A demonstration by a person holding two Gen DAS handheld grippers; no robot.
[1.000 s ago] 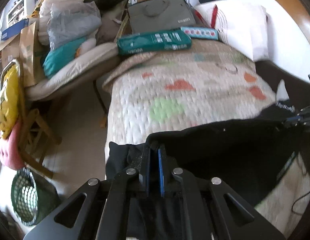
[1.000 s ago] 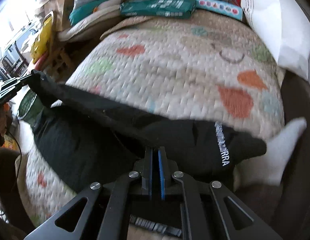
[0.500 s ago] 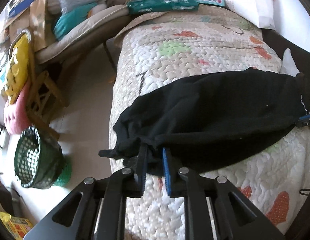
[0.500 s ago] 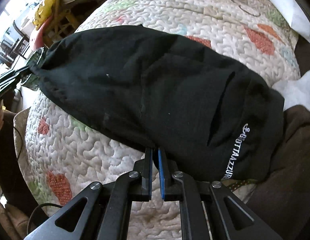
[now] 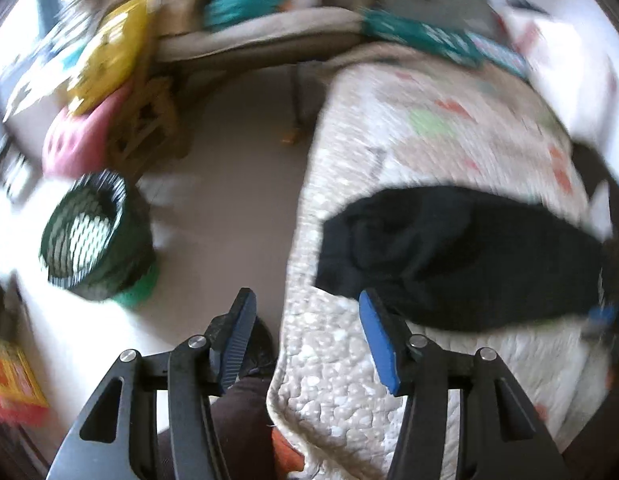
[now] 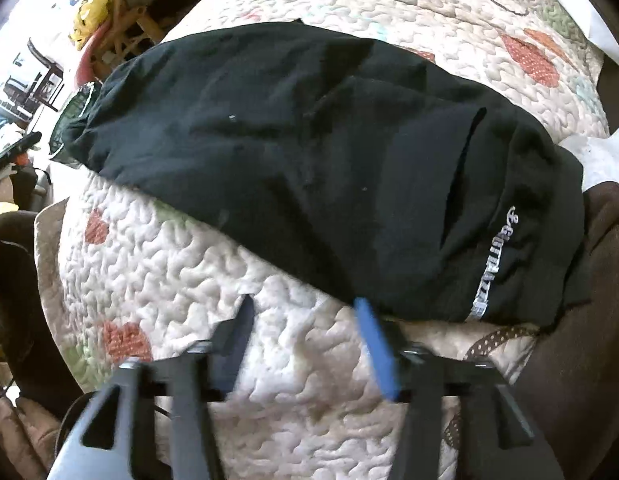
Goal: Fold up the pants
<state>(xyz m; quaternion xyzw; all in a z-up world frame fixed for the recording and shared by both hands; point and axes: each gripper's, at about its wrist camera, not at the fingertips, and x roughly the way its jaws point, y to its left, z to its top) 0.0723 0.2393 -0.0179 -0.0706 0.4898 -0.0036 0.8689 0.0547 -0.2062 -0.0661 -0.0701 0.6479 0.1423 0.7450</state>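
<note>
The black pants lie folded across the quilted bed, with white lettering near their right end. In the left wrist view the pants lie just beyond my fingers. My left gripper is open and empty, hovering over the bed's left edge just short of the pants' left end. My right gripper is open and empty, just in front of the pants' near edge, its blue pad close to the fabric.
The quilt with coloured patches covers the bed. A green mesh basket stands on the floor to the left. A wooden chair with pink and yellow items and piled bedding stand beyond. A brown blanket lies at the right.
Both grippers have opened and let go of the pants, which now lie on the quilt. Both have drawn back a little; the left wrist view has swung left and is blurred.
</note>
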